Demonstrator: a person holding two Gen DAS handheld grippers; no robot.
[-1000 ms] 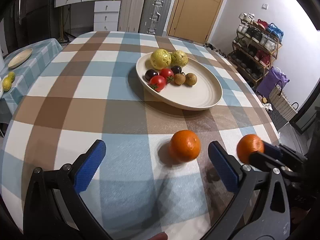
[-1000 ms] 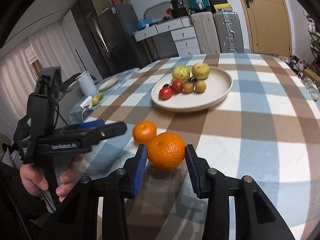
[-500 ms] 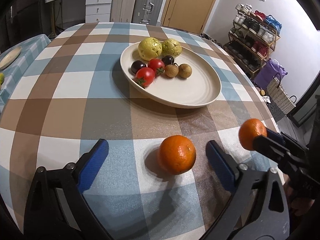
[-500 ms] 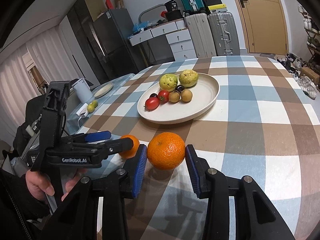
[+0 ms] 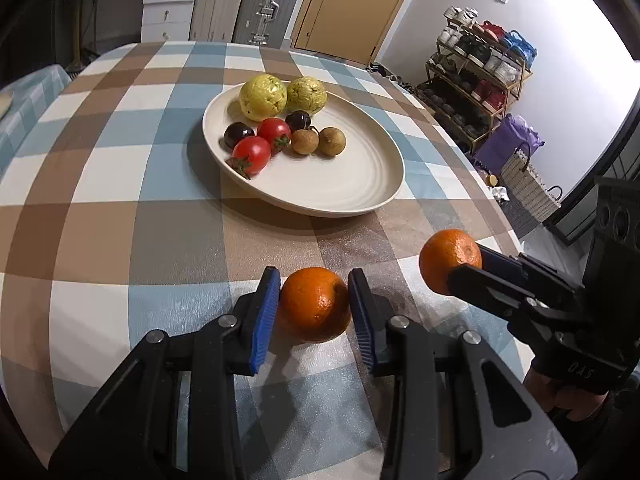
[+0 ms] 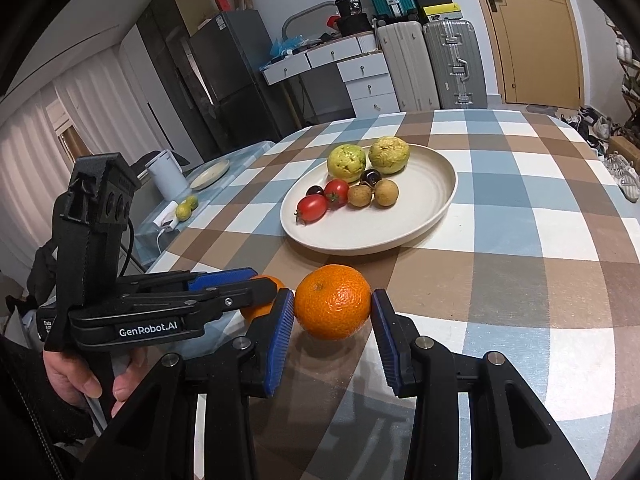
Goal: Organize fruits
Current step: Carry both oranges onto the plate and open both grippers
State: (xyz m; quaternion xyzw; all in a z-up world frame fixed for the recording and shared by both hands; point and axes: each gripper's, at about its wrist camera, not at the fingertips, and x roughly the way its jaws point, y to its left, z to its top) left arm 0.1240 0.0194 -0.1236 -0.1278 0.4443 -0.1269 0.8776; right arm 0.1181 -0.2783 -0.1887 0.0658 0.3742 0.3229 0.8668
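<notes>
Nearest me on the left wrist view, my left gripper (image 5: 314, 308) has its blue pads (image 5: 265, 312) pressed against both sides of an orange (image 5: 313, 305), so it is clamped on that fruit, low over the checked tablecloth (image 5: 120, 184); I cannot tell whether the orange is touching the cloth. On the right wrist view, my right gripper (image 6: 332, 316) grips a second orange (image 6: 333, 301) the same way, with a blue pad against each side of the fruit, and this one casts a shadow on the cloth beneath. The two grippers sit side by side, near each other: from the right camera I see the left gripper's black body with its white lettering on my left, held by my left hand (image 6: 86, 376), and its orange peeks out behind the fingers. From the left camera the second orange shows to the right, at the tip of the right gripper's fingers, near the table's edge. Further on, past a brown band of the cloth, stands the cream plate (image 5: 344, 184), apart from both oranges. On it lie two red tomatoes (image 5: 262, 144) toward the near left side, two dark round fruits (image 5: 237, 134) beside them, two small brown fruits (image 5: 318, 141) to their right, and two yellow-green guavas (image 5: 282, 94) at the back rim. Beyond the table I see suitcases (image 6: 432, 64) and a wooden door (image 6: 532, 28).
</notes>
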